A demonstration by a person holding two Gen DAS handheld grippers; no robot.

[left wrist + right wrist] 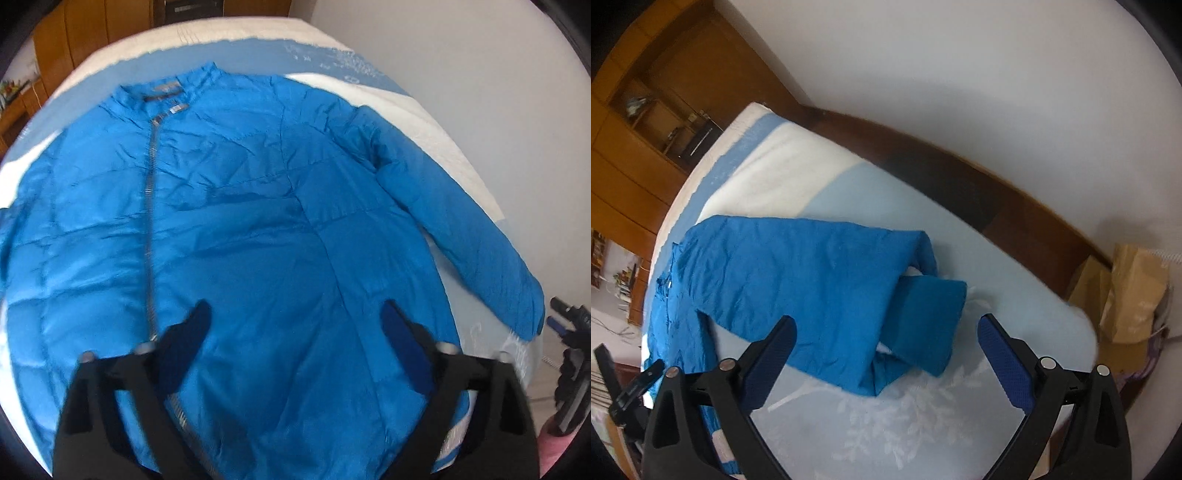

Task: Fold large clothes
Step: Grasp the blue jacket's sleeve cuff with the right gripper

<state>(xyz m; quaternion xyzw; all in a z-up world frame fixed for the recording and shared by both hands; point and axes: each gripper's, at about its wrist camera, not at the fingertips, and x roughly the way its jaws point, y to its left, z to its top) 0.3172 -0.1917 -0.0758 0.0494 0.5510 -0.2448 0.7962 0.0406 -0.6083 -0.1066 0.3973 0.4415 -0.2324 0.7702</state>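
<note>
A bright blue padded jacket (pixel 258 206) lies flat, zip up, on the bed, collar at the far end. My left gripper (pixel 295 314) is open and empty, hovering above the jacket's lower front. In the right wrist view the jacket's sleeve (pixel 812 280) stretches across the bed, its cuff end (pixel 931 321) lying bent over. My right gripper (pixel 886 325) is open and empty, just above that cuff. The right gripper also shows at the left wrist view's right edge (pixel 569 325).
The bed (pixel 1015 266) has a pale blue and white cover with a white leaf print. A dark wooden bed frame (pixel 960 173) runs along a white wall. Brown paper bags (pixel 1130 295) stand past the bed's corner. Wooden cupboards (pixel 646 122) stand at the far left.
</note>
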